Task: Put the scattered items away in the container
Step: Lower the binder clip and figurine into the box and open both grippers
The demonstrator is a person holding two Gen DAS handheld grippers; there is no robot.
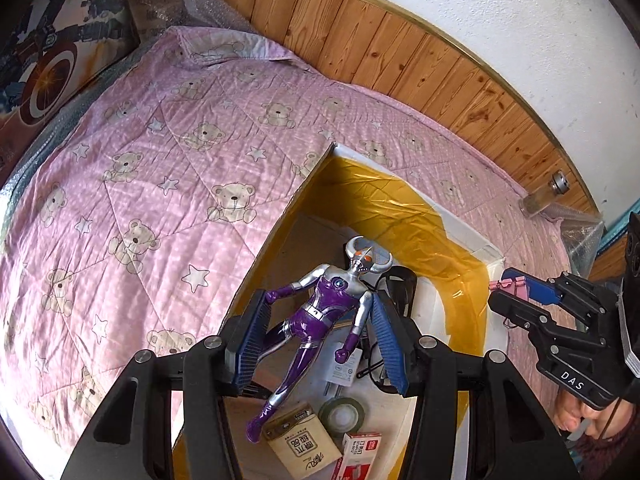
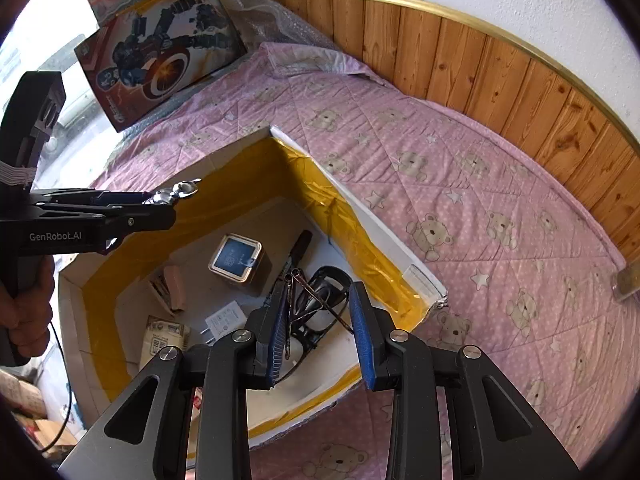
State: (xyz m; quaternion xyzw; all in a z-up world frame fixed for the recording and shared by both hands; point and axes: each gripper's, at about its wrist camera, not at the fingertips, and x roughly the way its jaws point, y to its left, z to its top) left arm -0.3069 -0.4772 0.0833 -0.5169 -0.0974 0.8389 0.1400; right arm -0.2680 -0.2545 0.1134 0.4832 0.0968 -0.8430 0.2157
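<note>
1. The left gripper (image 1: 322, 300) hangs over the open box (image 1: 460, 236), low in the middle of its own view. Its jaws look closed on the toy figure (image 1: 316, 320) across the arms. The right wrist view shows the silver head poking past the fingertips at the left of the frame, clear above the box floor.
2. The right gripper (image 2: 320, 290) has its jaws apart over the lower right corner of the box, above the black glasses (image 2: 320, 284). A small pink item (image 1: 506, 282) sits by its tip at the right of the left view, and I cannot tell whether they touch.
3. The step in hand, as I judge it, is setting the figure down inside. Bring it lower before letting go (a drop from here could land on the glasses or bounce off the yellow-taped wall).
4. Aim for the flatter things at the bottom of the left view, the tape roll (image 1: 344, 412) and the brown card box (image 1: 300, 444), and lay the figure lengthwise.
5. Open the jaws fully so the pads clear both arms, then lift straight up so a hand or horn doesn't snag.
6. Keep the right gripper off to the side meanwhile. Nothing else loose shows on the pink quilt (image 1: 160, 160) apart from a small jar (image 1: 544, 196) at the right edge.
</note>
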